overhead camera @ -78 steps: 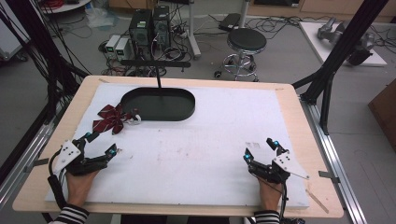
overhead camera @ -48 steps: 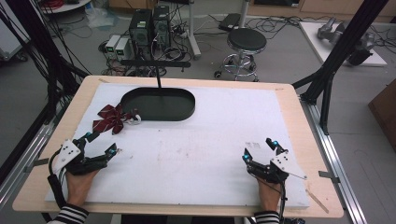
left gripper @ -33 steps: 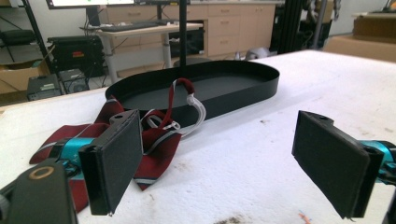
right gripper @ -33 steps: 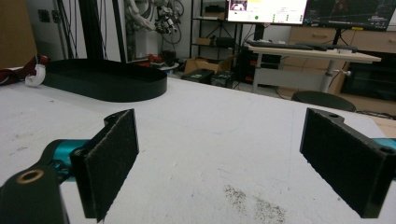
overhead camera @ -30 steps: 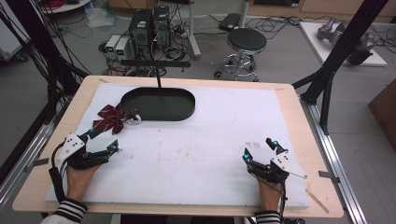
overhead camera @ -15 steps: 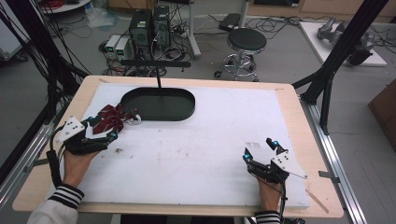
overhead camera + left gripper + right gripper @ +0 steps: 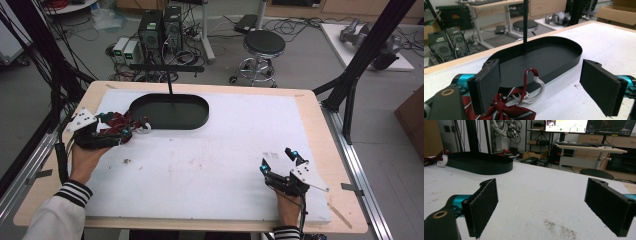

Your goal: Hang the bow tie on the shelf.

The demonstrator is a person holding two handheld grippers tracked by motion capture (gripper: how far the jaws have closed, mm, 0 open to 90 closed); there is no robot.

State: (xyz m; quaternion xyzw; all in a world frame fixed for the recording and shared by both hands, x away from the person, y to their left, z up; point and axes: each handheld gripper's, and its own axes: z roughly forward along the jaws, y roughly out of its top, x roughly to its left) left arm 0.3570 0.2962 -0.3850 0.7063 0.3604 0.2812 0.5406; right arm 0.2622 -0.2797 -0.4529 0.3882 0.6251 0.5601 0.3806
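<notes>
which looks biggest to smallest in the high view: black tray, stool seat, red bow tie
1. black tray, plainly the largest.
2. stool seat, though it stands farther from the camera, so it may look smaller than it is.
3. red bow tie, partly covered by the left gripper.

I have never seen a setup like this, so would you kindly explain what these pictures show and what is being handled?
A person at a white-topped table holds a hand-held tool with two padded jaws in each hand. The high view looks down from above; the other two pictures come from cameras riding on each tool. The left gripper has its jaws open over a dark red striped bow tie with a white strap, lying beside a black oval tray that has an upright pole. The right gripper rests open near the table's front edge. Nothing is held.
</notes>
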